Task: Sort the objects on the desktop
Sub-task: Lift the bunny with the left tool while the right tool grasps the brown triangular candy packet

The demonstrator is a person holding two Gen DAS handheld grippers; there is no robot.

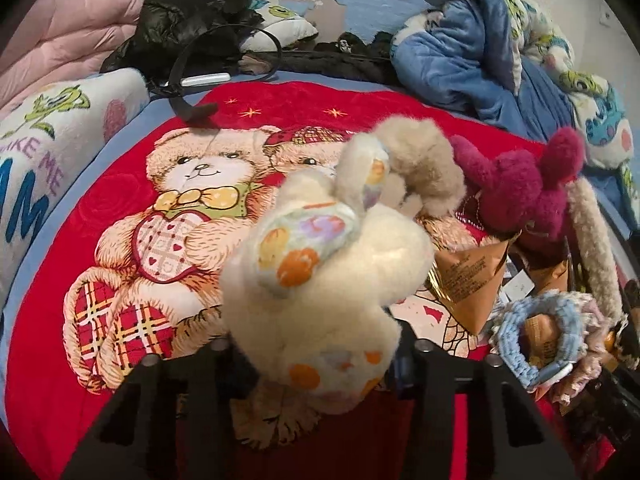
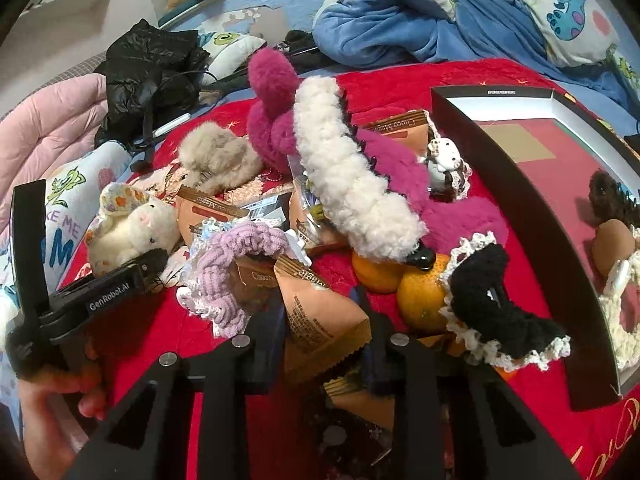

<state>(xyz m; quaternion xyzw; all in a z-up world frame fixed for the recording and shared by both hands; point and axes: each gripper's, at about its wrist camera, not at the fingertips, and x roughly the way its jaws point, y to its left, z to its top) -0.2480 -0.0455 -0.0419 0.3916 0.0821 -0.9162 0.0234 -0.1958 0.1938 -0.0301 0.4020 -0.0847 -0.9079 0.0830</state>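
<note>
Bed with a red bear blanket (image 1: 120,208): left gripper (image 1: 320,356) clamped on a cream plush bunny (image 1: 328,280) mid-frame, right gripper (image 2: 320,328) pinching a brown snack packet (image 2: 316,320); next, probably carry each to the black box (image 2: 516,184) at right.

White lettering reading "GenRobot.AI" stood on the black body of the left tool (image 2: 154,258), seen from the right wrist view. A pale printed pillow (image 1: 60,148) at the left carried purple letters "IKE ME" above large blue letters, partly cut off. The brown triangular snack packets (image 2: 316,320) bore a brand that read roughly "Choco Magic", upside down on one packet (image 2: 396,128); their fine print was too small to read.
</note>
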